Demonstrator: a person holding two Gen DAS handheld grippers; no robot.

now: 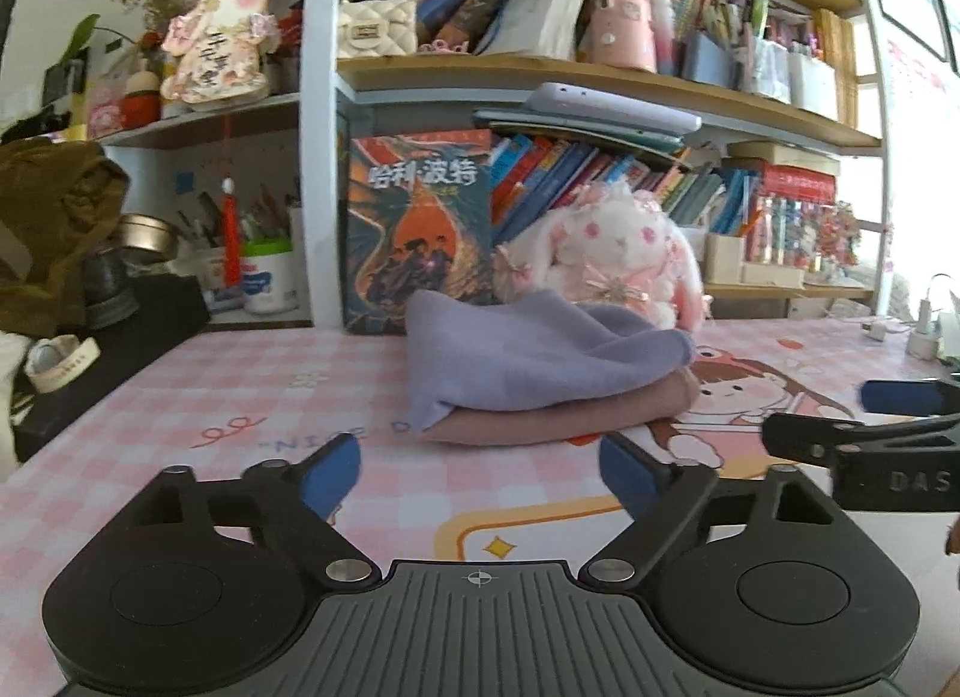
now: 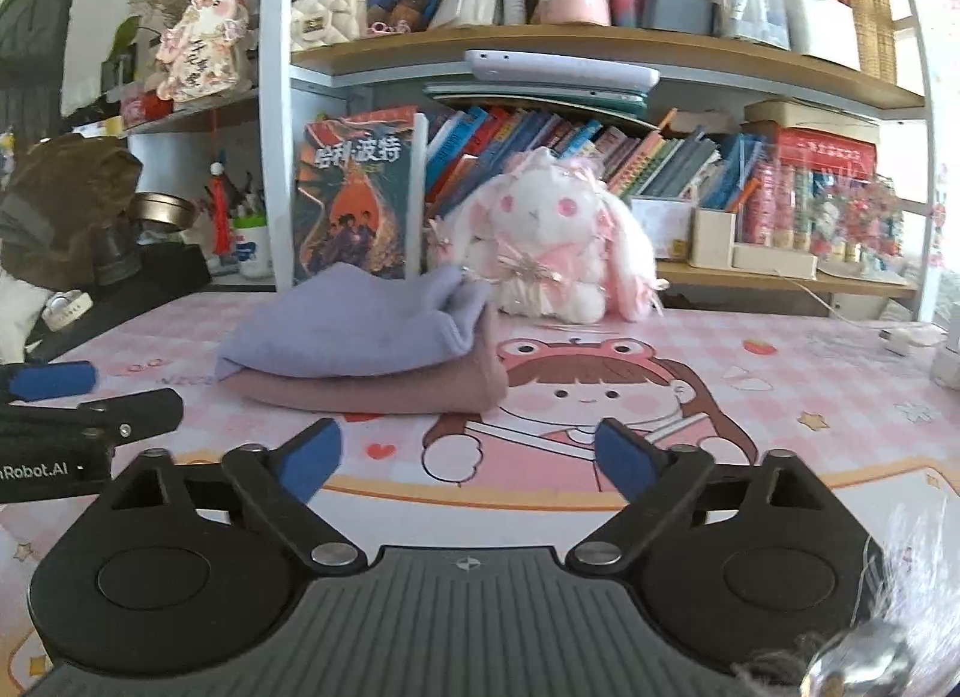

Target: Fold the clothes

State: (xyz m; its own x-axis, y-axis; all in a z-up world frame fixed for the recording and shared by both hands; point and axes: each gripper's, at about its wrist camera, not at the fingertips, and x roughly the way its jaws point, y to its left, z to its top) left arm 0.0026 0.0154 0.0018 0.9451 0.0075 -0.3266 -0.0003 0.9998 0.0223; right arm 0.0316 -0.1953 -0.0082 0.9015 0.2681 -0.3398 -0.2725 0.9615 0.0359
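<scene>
Only the right wrist view shows the plush rabbit's (image 2: pixel 552 229) face.

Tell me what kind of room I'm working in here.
Likely a child's or student's bedroom study desk. A bookshelf crammed with books and stationery stands behind a pink cartoon desk mat, with a plush bunny beside the stacked folded clothes.

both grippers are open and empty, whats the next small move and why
Probably ease the left gripper forward to the rumpled lilac fleece cloth and smooth it: it lies unevenly on the folded dusty-pink cloth, with one corner overhanging. The right gripper is off to the side.
</scene>
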